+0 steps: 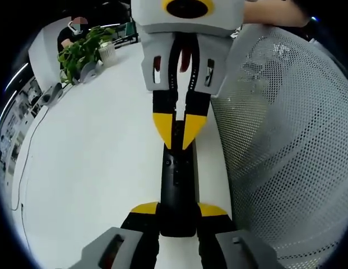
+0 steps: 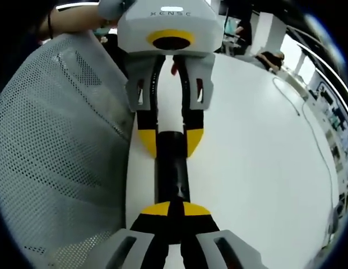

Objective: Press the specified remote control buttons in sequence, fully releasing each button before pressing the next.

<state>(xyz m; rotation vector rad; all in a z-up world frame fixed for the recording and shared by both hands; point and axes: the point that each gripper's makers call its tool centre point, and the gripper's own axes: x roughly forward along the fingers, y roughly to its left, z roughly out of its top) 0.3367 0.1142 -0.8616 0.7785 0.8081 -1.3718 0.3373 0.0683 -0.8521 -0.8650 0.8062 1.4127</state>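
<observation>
A white worktop [image 1: 95,168] carries a black remote [image 1: 176,185], lying lengthwise beside a grey mesh chair back [image 1: 286,157] (plants [image 1: 84,50] stand at the far end). The left gripper [image 1: 176,216] has its jaws clamped on the remote's near end, steadying it. The right gripper [image 1: 176,131] has its jaws together, tips on the remote's far buttons. Risk, as I judge it: the joined tips could span two buttons or linger, spoiling the full release.

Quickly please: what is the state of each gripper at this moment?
Left gripper: shut on the long black remote control, gripping its near end.
Right gripper: shut, yellow tips together over the remote's other end, apparently pressing it.
</observation>
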